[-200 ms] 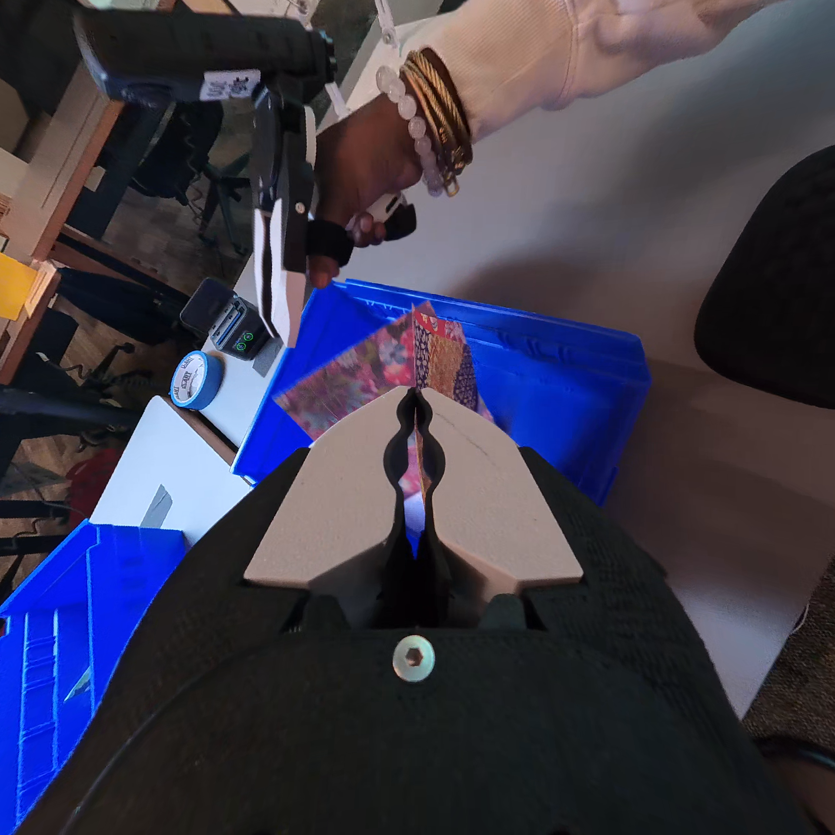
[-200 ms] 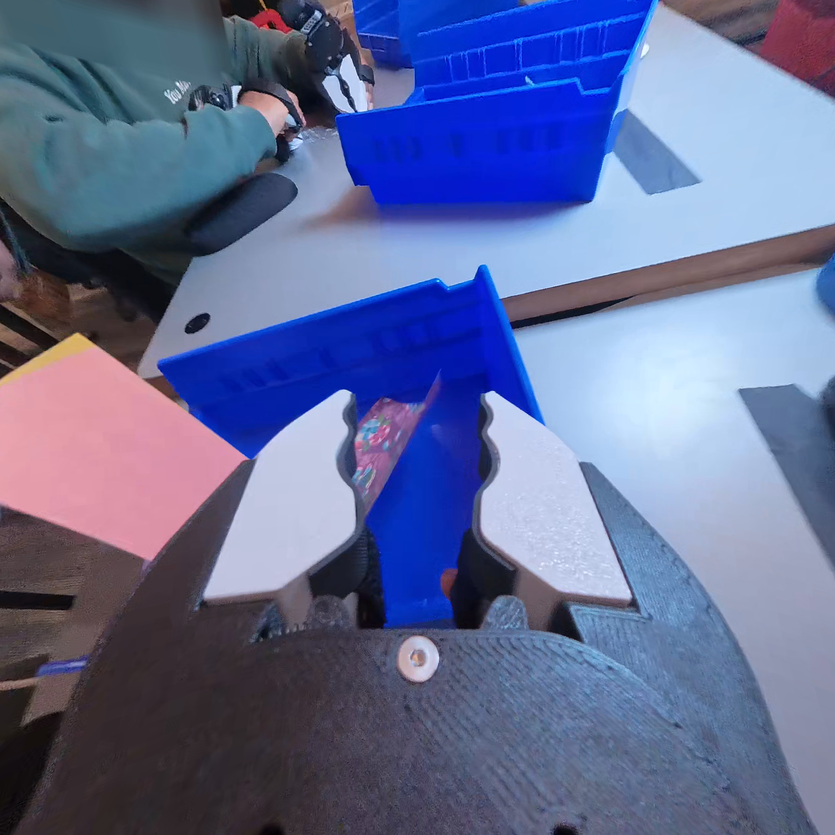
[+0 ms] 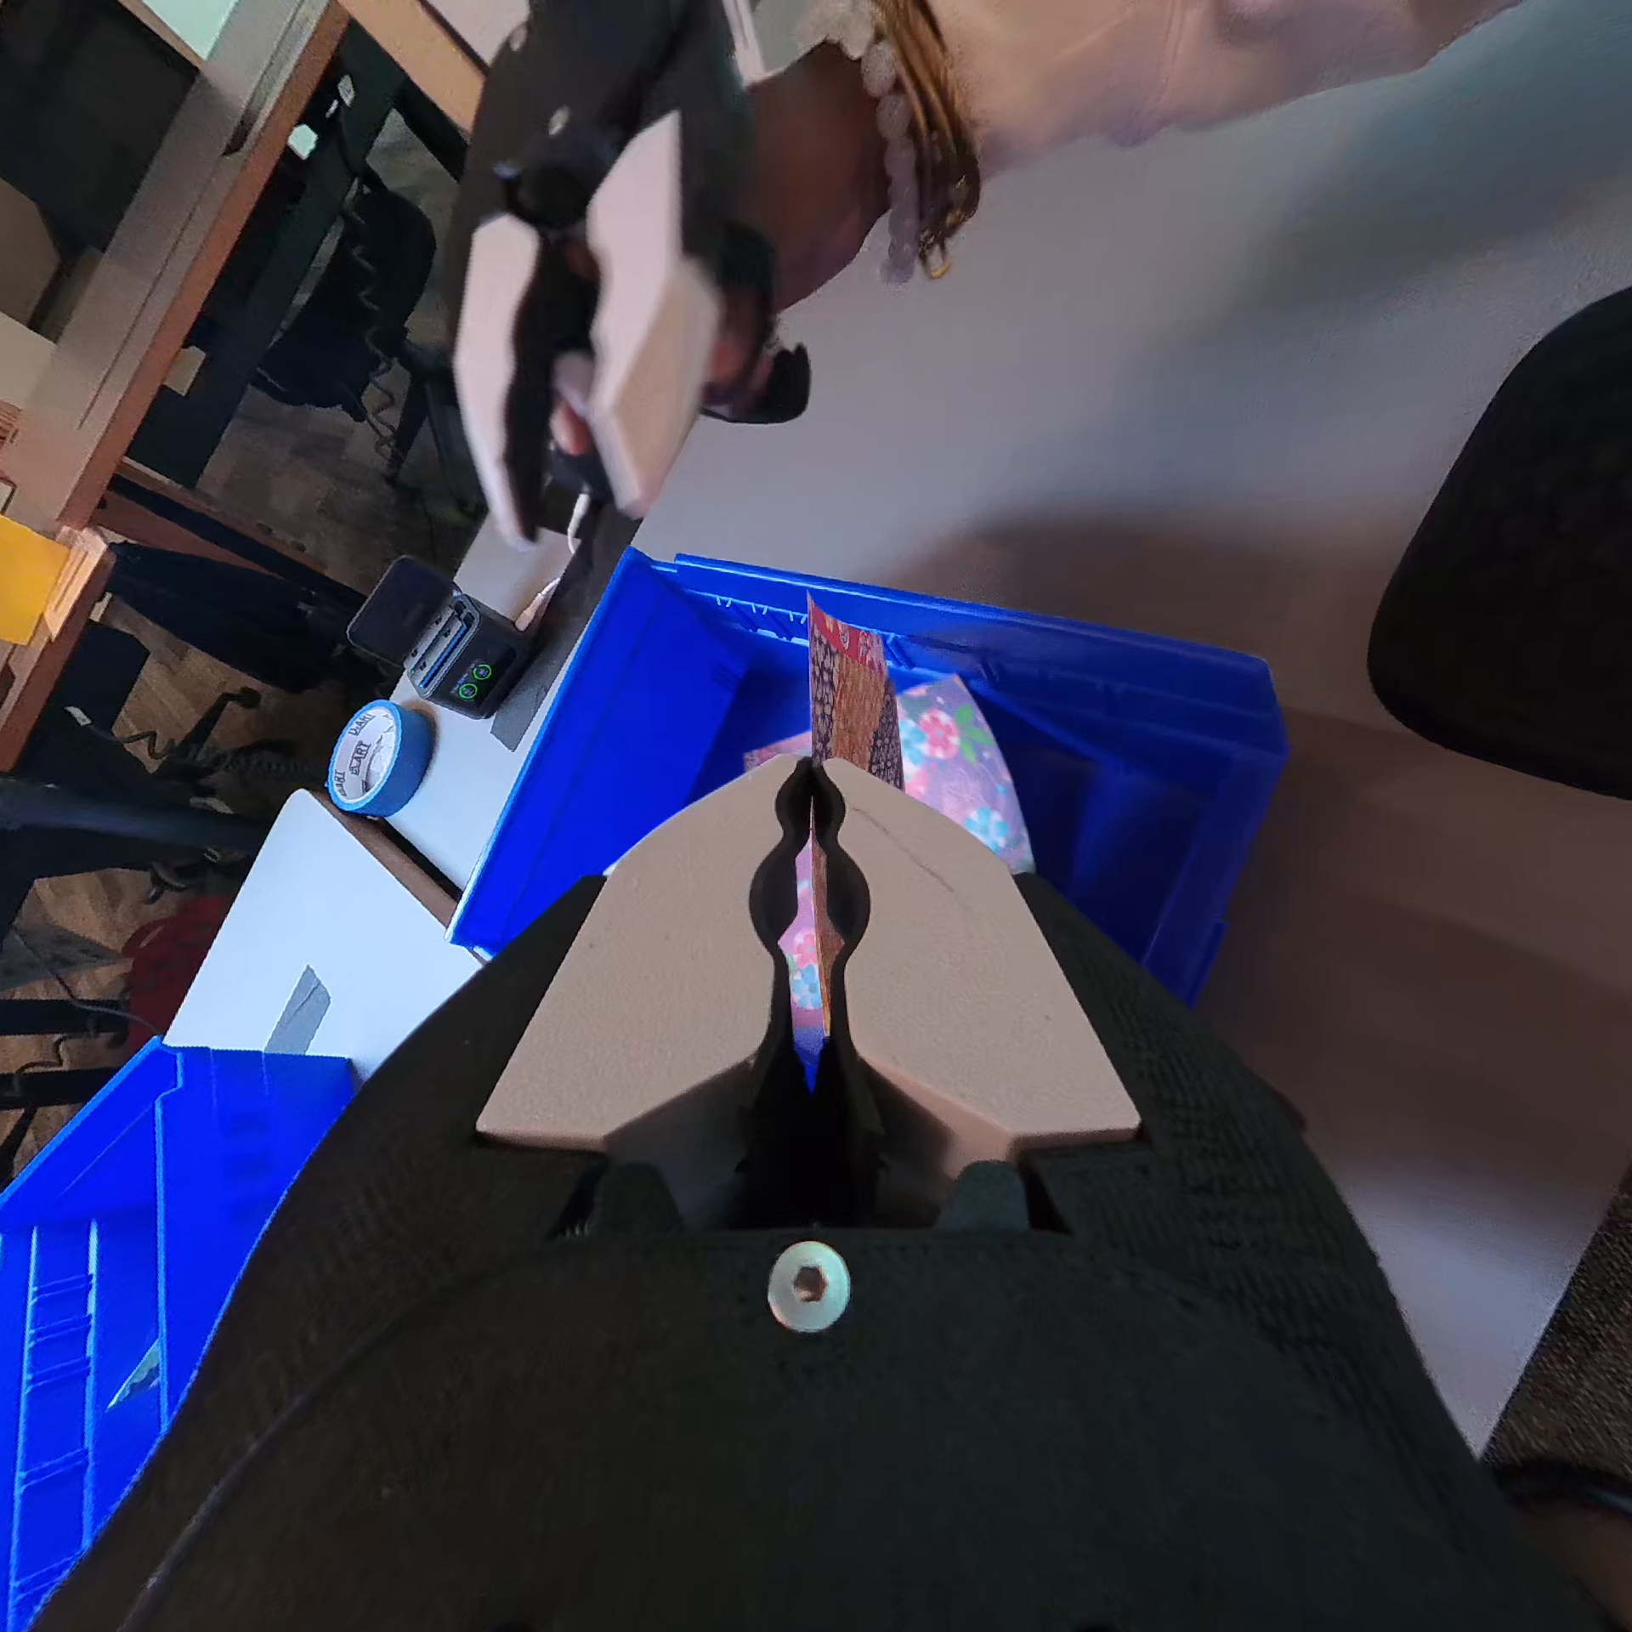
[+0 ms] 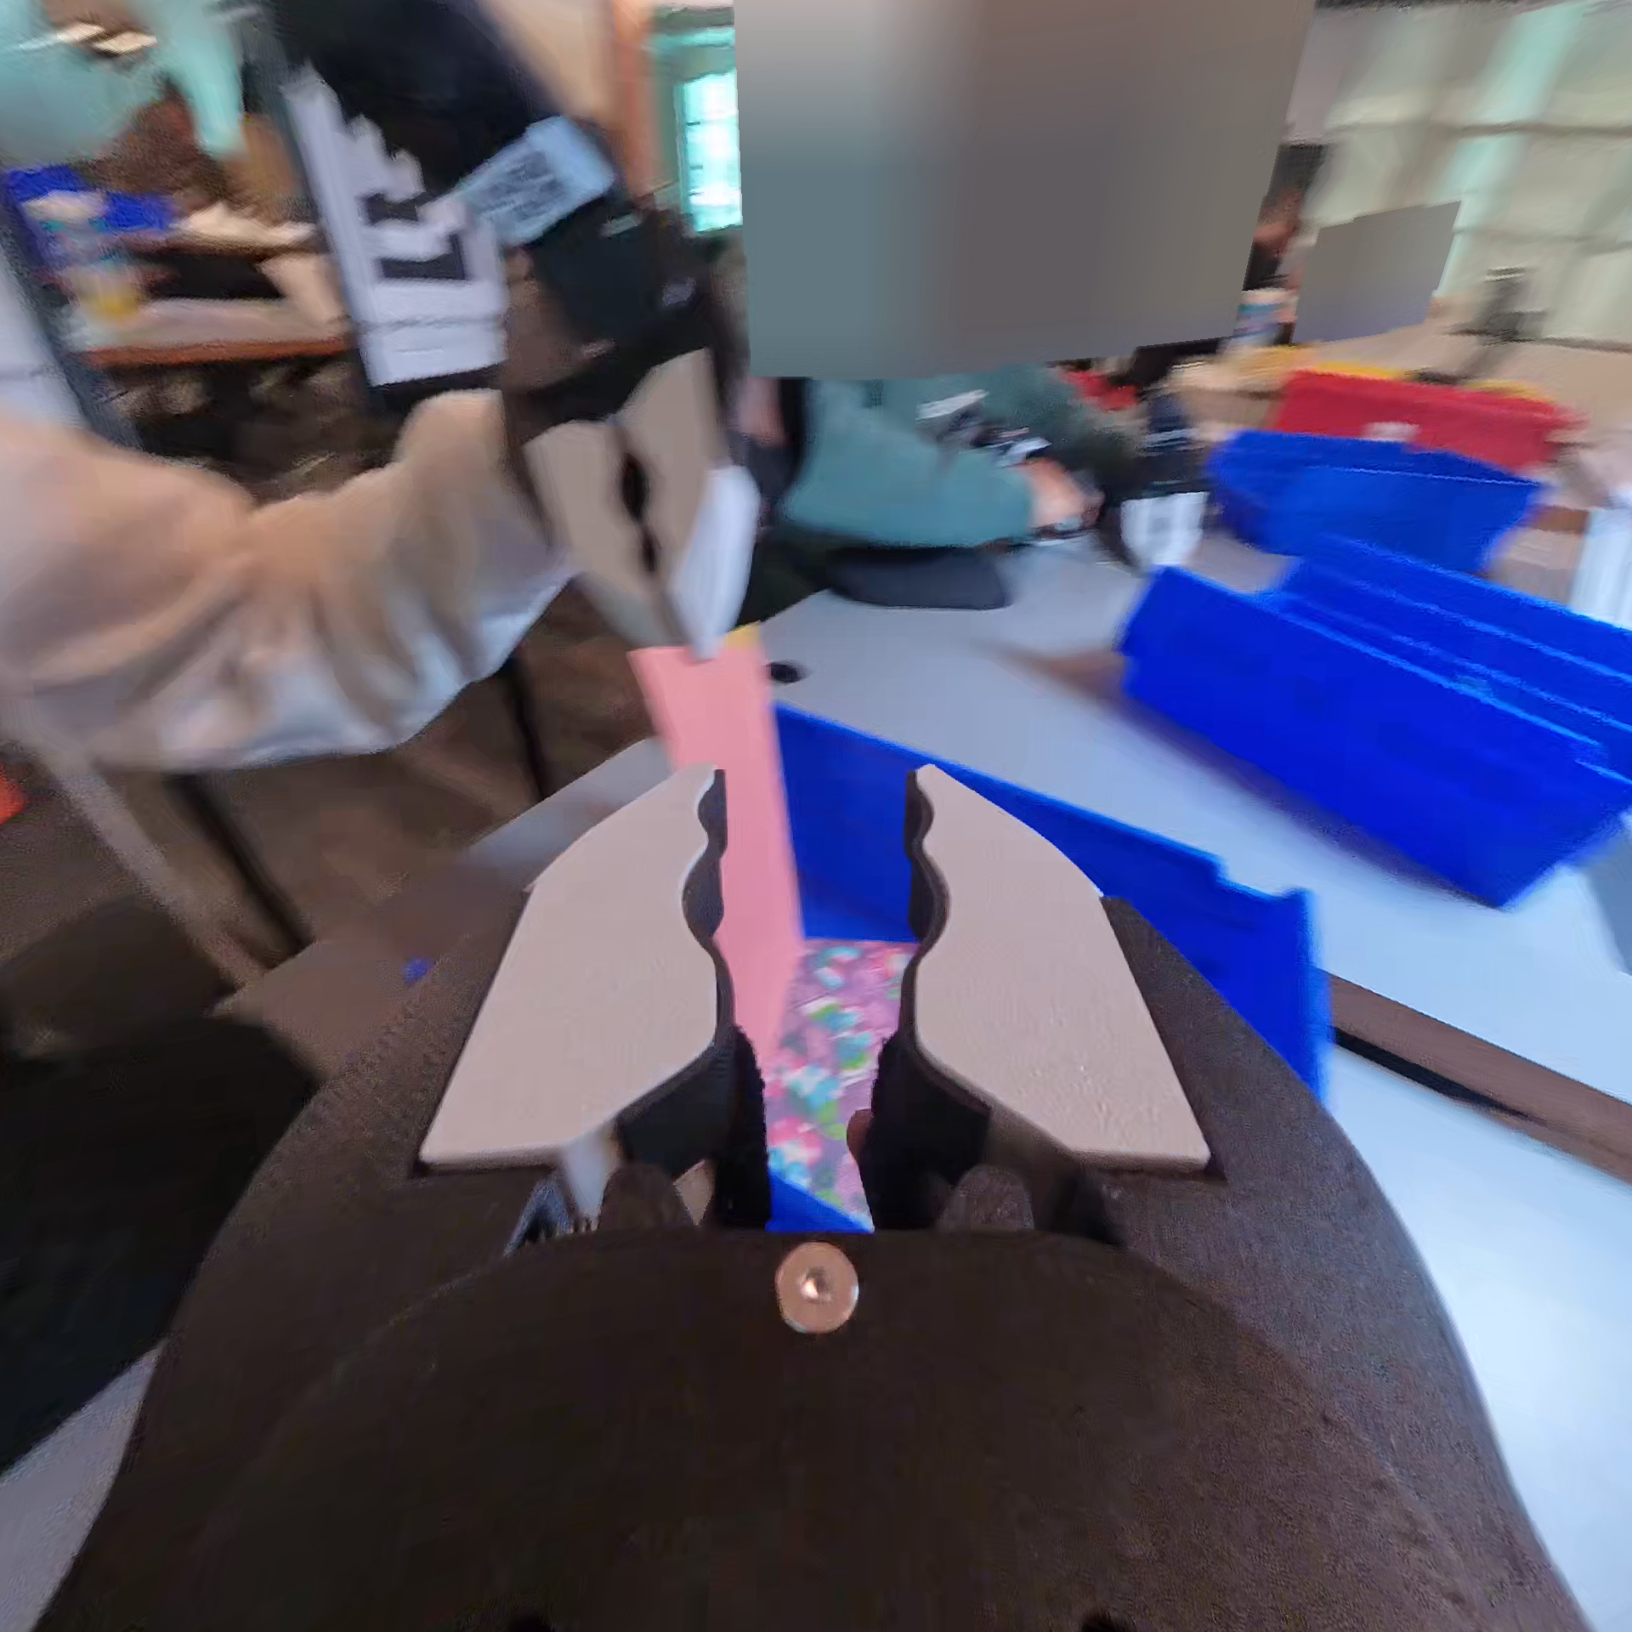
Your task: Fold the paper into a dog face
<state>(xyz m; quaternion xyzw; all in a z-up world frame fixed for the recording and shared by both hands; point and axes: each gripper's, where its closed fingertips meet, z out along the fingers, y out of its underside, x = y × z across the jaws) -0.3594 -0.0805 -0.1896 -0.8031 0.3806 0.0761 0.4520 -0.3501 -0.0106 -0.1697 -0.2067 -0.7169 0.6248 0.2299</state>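
left tool [image 3: 811, 782] pinches one paper [image 3: 846, 684] by its edge above the blue bin [image 3: 618, 751] | right tool [image 4: 812, 782] spread, holds nothing | thin pinch: paper could slip or tear

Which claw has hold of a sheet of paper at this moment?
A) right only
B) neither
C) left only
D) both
C: the left claw is shut on a paper sheet standing edge-on above the blue bin, while the right claw is open with nothing pinched.
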